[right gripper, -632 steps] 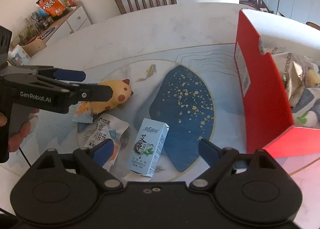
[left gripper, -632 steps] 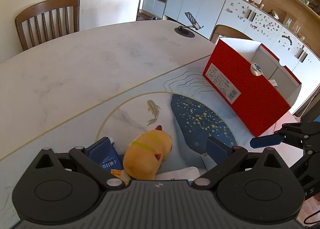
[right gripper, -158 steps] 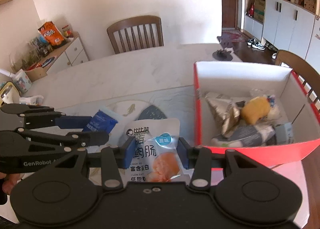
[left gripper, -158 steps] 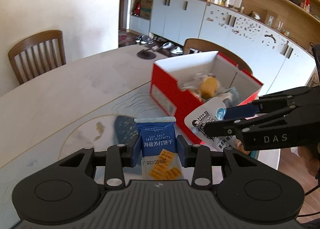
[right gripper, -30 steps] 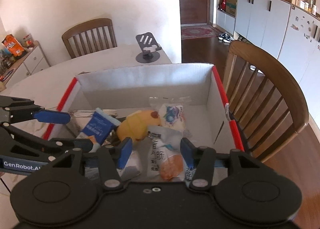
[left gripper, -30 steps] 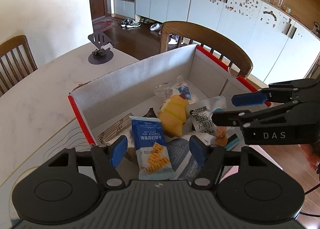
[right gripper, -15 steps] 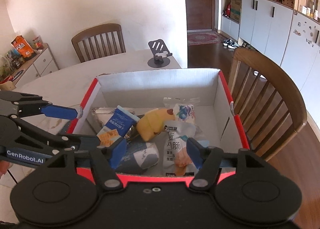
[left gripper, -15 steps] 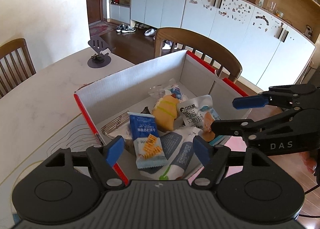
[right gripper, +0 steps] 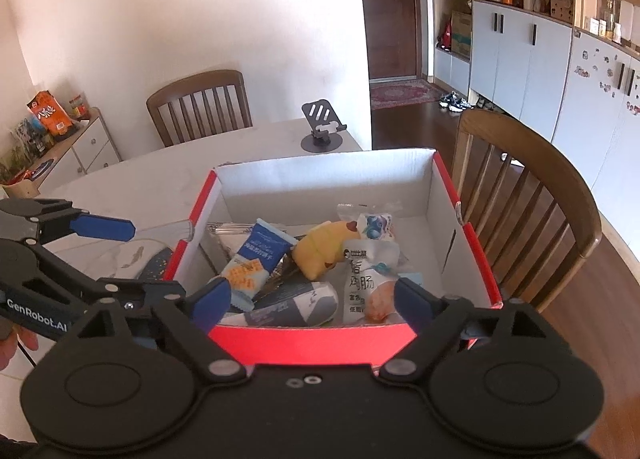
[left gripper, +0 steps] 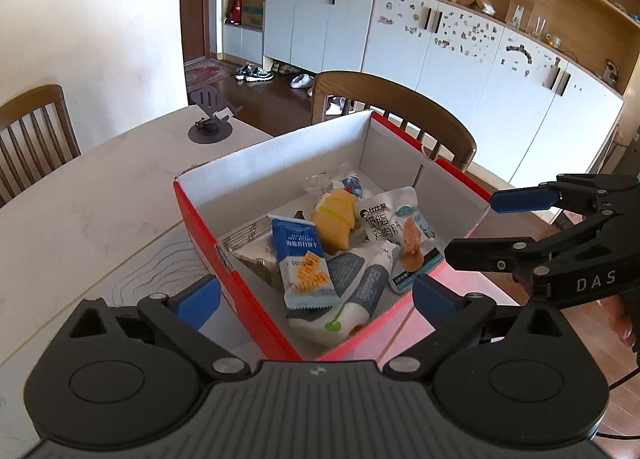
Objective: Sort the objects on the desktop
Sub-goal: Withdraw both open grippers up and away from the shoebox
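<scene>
Both tools, left (left gripper: 316,295) and right (right gripper: 310,299), are wide open, empty; biscuit packet (left gripper: 302,259) at 12 o'clock is light, crinkly: pinch its edge.

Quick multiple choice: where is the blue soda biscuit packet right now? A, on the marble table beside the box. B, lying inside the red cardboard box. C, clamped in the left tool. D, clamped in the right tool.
B: the blue soda biscuit packet lies among the other snacks inside the red cardboard box, while the left tool and the right tool are both open and hold nothing.
</scene>
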Motion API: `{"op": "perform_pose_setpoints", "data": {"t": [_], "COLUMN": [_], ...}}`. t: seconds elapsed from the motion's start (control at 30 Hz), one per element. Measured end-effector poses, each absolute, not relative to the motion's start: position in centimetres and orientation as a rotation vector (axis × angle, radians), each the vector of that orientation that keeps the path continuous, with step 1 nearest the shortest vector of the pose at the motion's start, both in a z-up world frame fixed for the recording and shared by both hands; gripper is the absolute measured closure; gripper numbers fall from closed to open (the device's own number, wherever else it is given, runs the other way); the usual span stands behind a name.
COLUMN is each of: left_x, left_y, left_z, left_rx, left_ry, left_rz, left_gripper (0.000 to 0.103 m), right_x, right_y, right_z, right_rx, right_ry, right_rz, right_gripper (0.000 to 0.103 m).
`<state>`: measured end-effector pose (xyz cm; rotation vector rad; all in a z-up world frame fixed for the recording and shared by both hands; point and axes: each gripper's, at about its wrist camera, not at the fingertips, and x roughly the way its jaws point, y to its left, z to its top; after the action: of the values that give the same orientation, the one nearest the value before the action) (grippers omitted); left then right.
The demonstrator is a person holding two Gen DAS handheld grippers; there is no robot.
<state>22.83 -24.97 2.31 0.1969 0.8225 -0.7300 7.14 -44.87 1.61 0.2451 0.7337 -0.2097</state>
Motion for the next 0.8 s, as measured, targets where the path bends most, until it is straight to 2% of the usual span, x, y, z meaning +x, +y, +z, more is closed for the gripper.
{"op": "perform_pose_setpoints", "data": {"t": [0.23,0.8], "left_x": [21.5,18.7], "left_y": [-23.6,-21.6], "left_z": [3.3,4.0], "left_rx": [0.159,0.14], "left_ry": [0.79,0.787], "left_rz": [-0.735,-0.715], "left_gripper": [0.0,0.0], "right_x": [5.9,3.9], "right_y": [-43.5,-41.4], "right_z": [2.3,2.7], "right_rx": [0.246,0.27], "right_ry": [0.71,0.685], "right_rz": [-0.215,-0.209], "right_gripper": [0.009,0.007]}}
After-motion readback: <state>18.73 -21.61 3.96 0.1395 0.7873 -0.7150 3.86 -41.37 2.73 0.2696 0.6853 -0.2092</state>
